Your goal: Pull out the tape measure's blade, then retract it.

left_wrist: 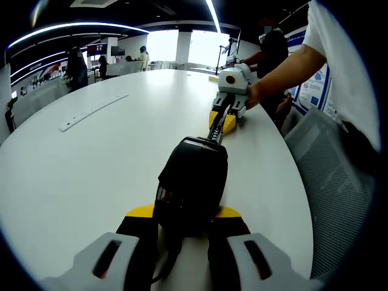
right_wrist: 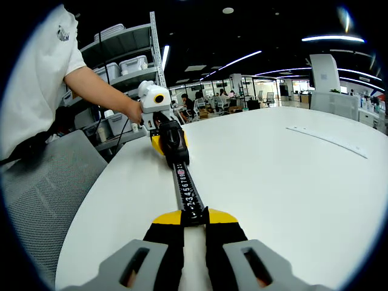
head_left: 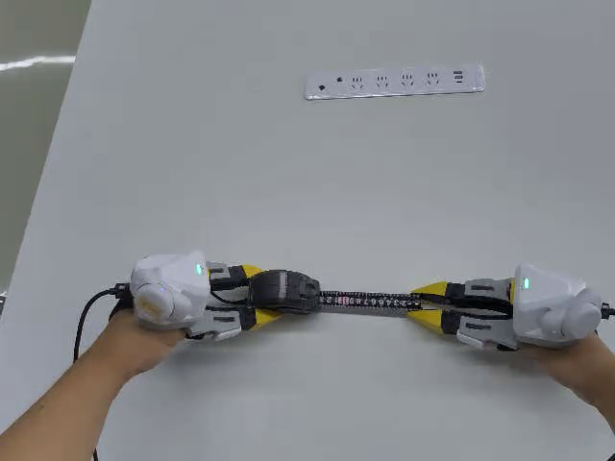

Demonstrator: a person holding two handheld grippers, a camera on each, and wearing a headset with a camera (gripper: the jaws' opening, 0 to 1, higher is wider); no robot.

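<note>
Blade [head_left: 370,301] lies 9-to-3 o'clock along the worktop [head_left: 288,173], partly drawn. Your left claw [head_left: 258,293] clamps the tape measure case [head_left: 286,290] at 9. Your right claw [head_left: 428,304] pinches its end at 3, so extension should run toward 3.

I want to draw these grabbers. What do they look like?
The left gripper and right gripper each have a rounded white body with a small green light, grey middle parts and black fingers with yellow tips. A black cable trails from the left one. The person wears a white short-sleeved shirt.
</note>
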